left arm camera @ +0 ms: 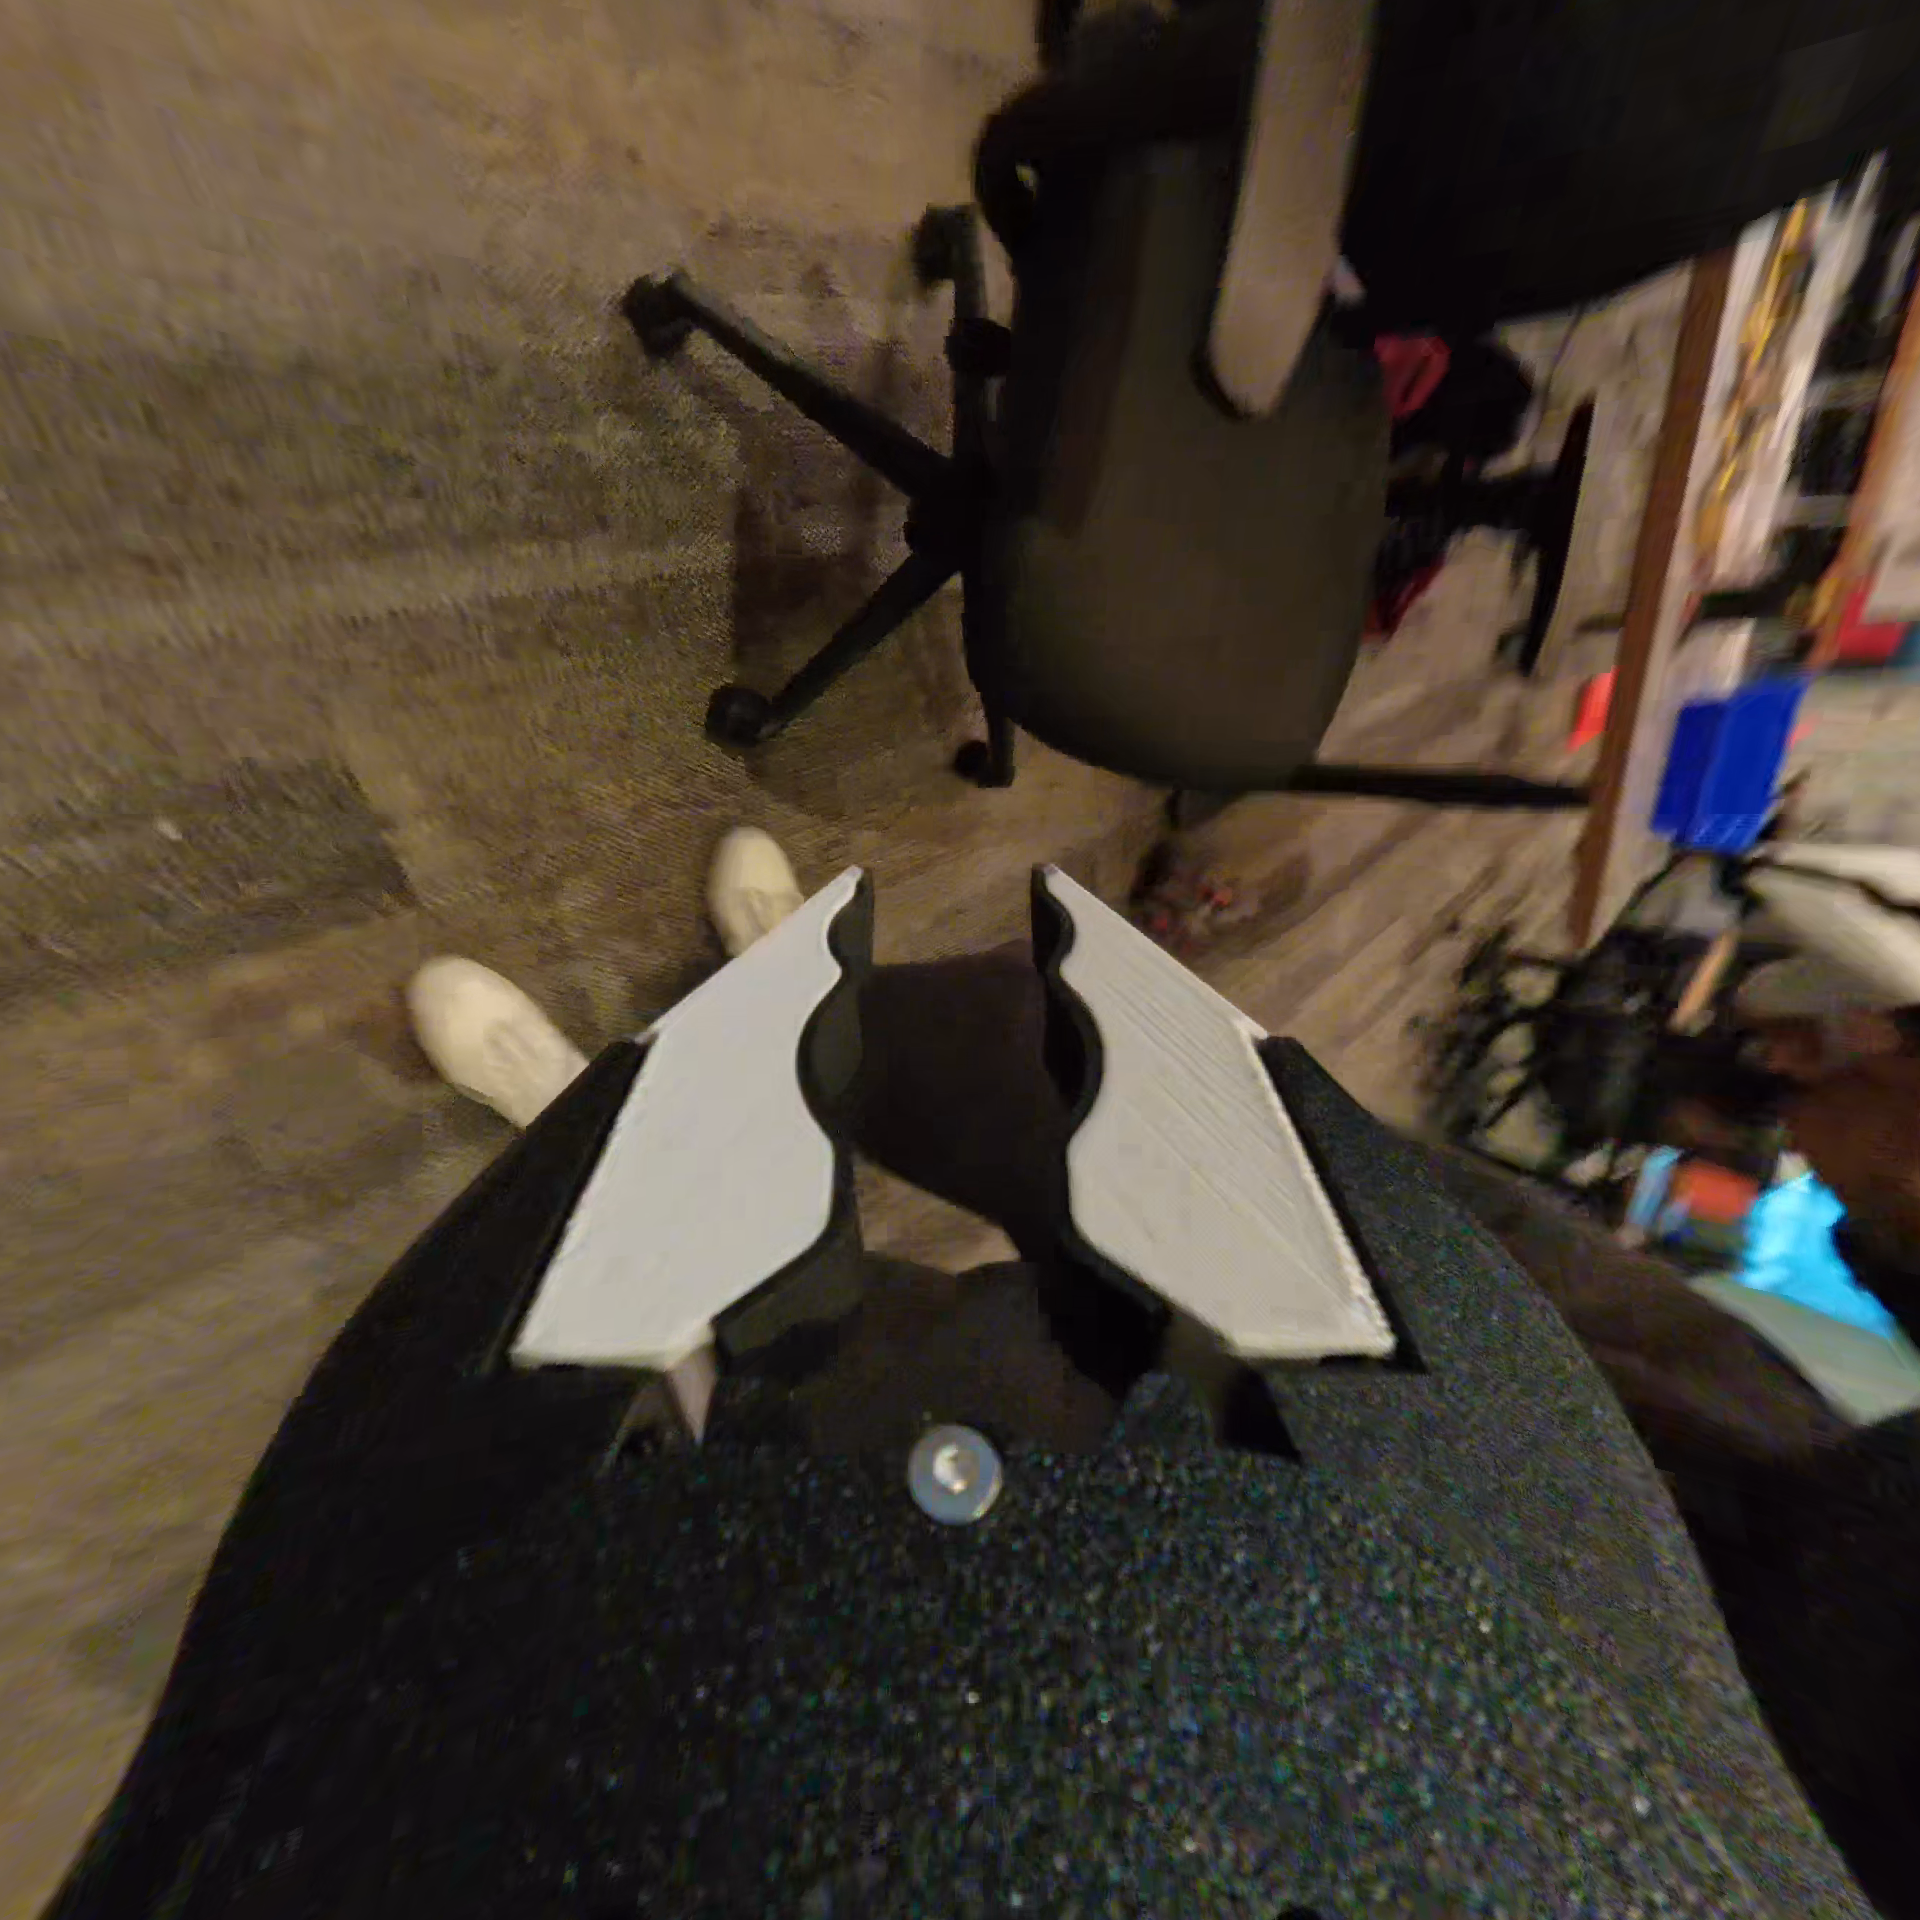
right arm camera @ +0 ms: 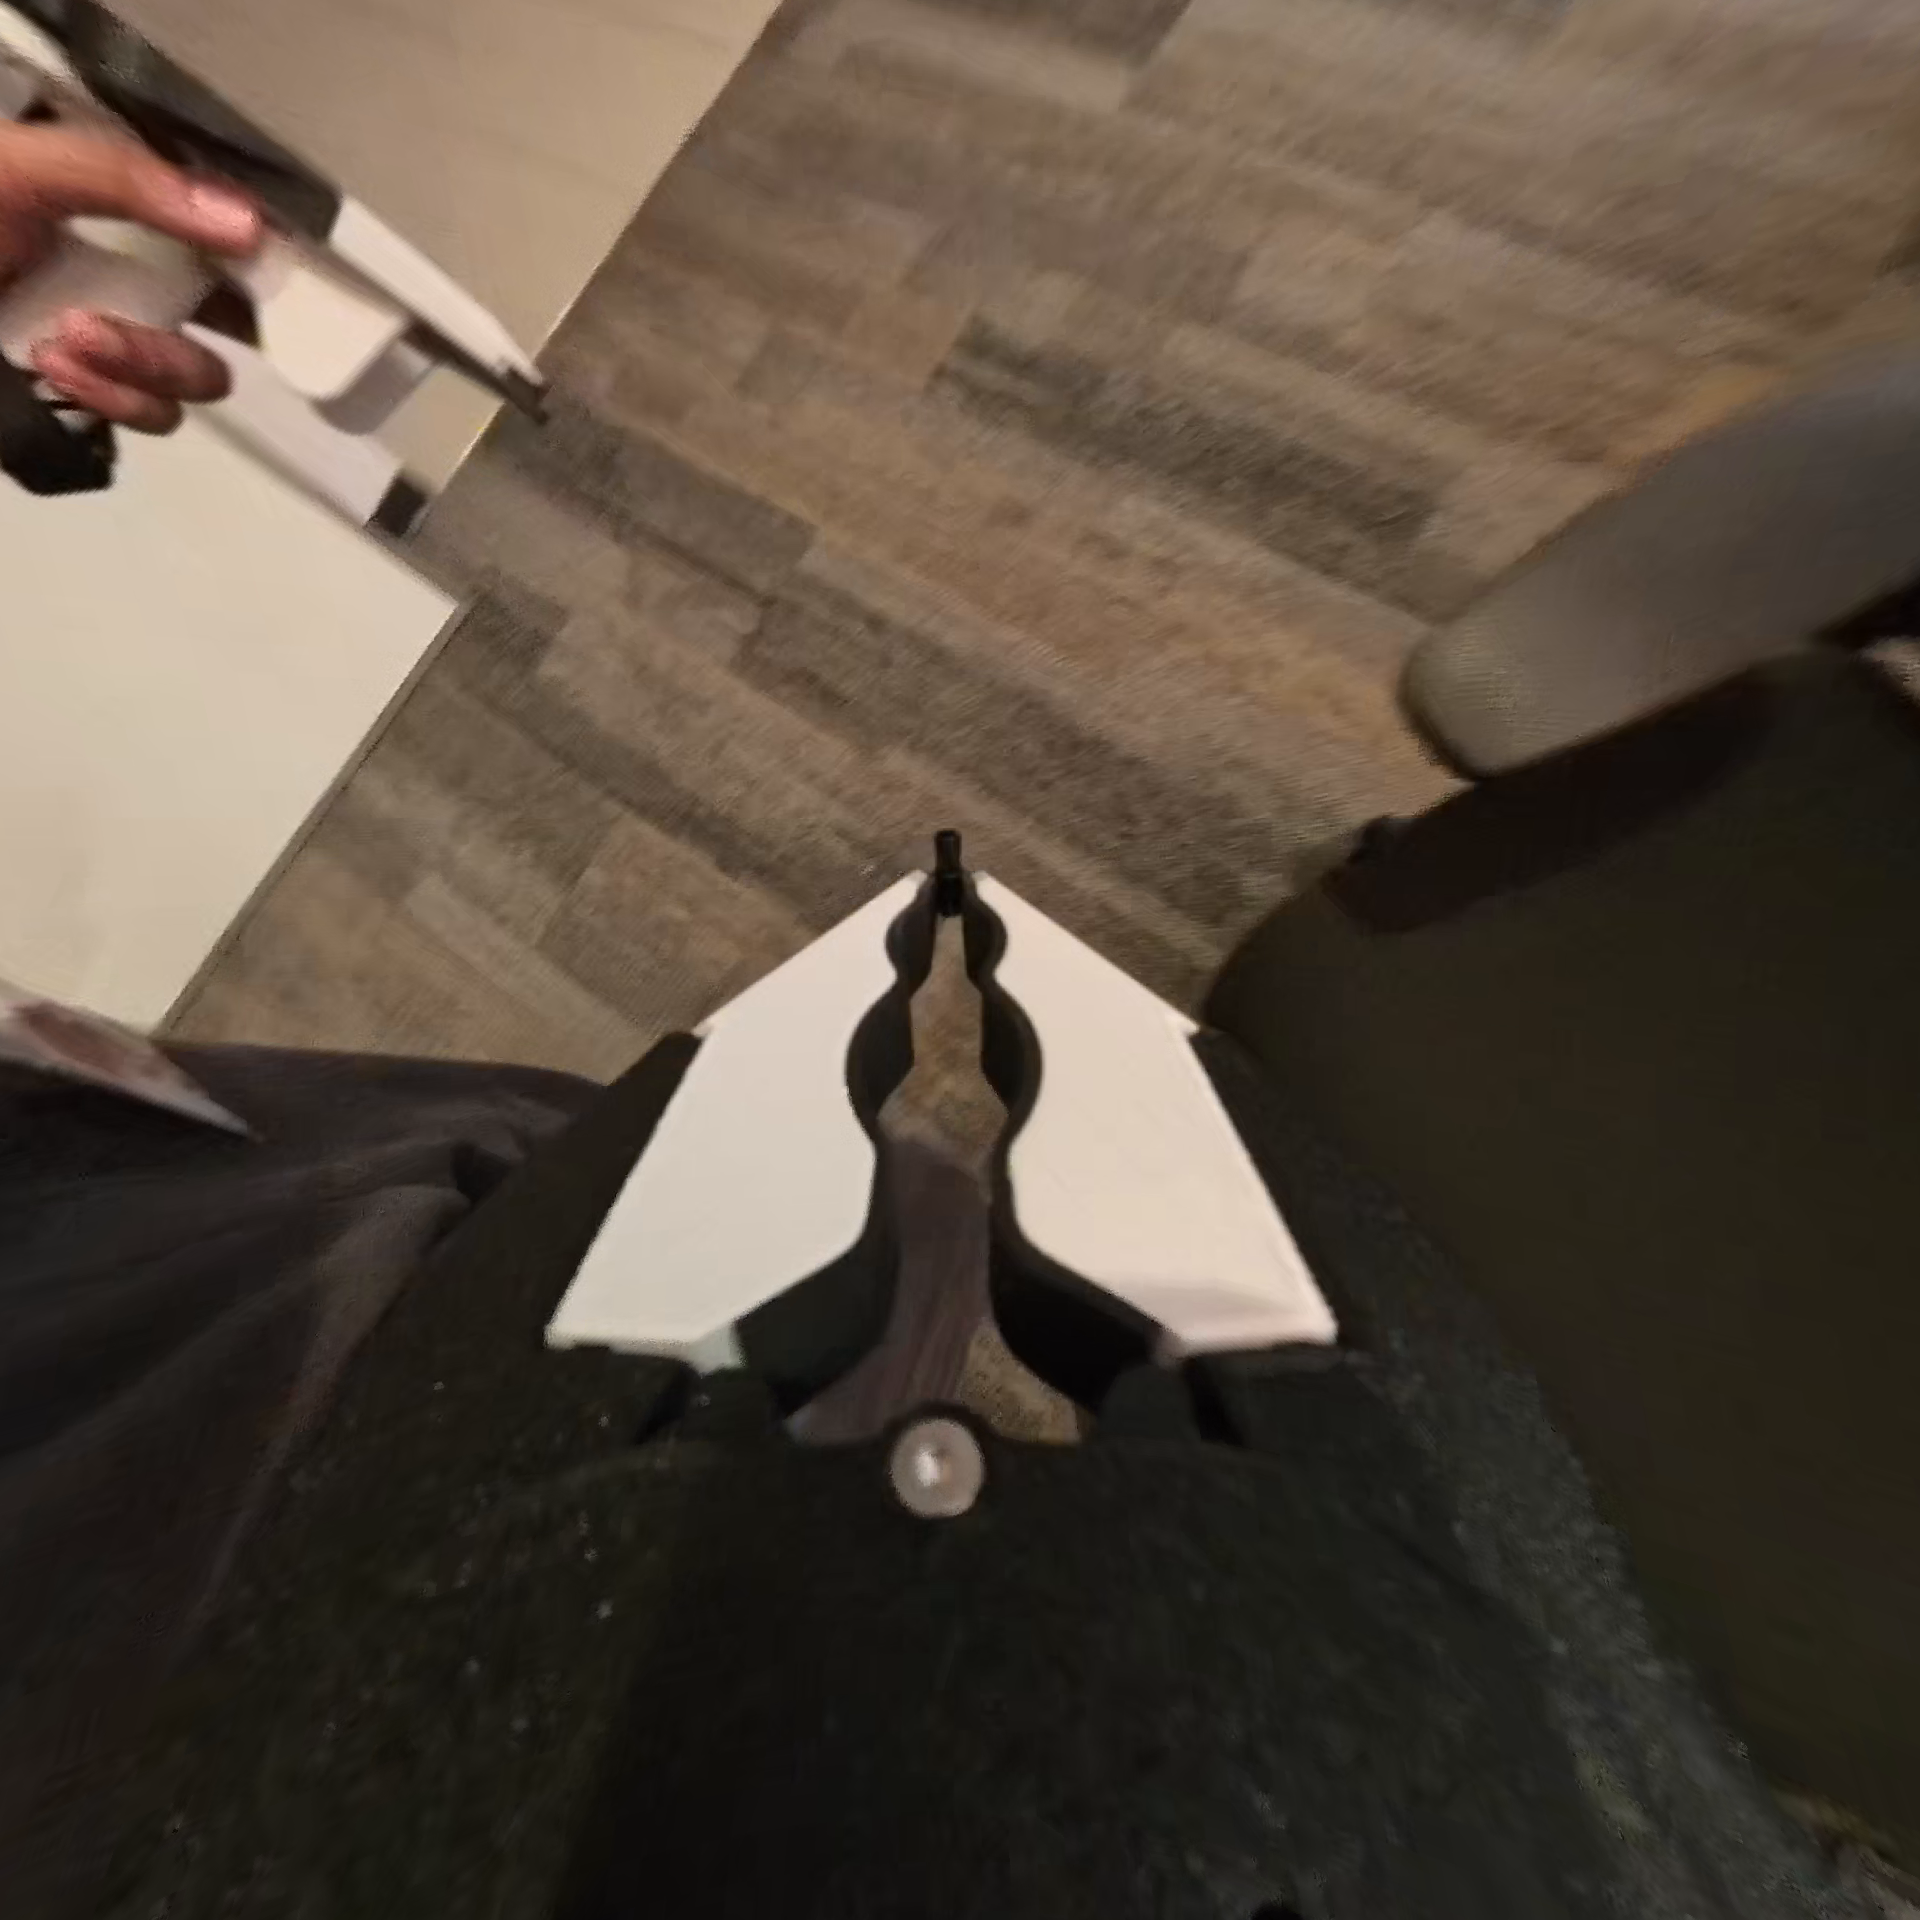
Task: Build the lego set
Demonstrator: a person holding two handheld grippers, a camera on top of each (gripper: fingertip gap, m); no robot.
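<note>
My left gripper (left arm camera: 951, 883) is open and empty. It points down over a grey carpet (left arm camera: 312, 520), above a person's dark trouser leg (left arm camera: 940, 1081) and two white shoes (left arm camera: 488, 1029). My right gripper (right arm camera: 945, 896) is shut on a small black peg-like piece (right arm camera: 945, 854) that sticks out just past the fingertips. It hangs over the carpet (right arm camera: 1039, 520), next to a dark chair seat (right arm camera: 1558, 1039). The left gripper also shows in the right wrist view (right arm camera: 416, 353) at the upper left, held by a hand (right arm camera: 104, 218). Both views are motion-blurred.
A black office chair (left arm camera: 1174, 561) with a wheeled base stands ahead of the left gripper. A wooden table leg (left arm camera: 1652, 582), a blue box (left arm camera: 1725, 758) and clutter lie to the right. In the right wrist view, a white surface (right arm camera: 156, 727) is at left and a grey armrest (right arm camera: 1662, 644) at right. There is about 30 cm between the tips of the two grippers.
</note>
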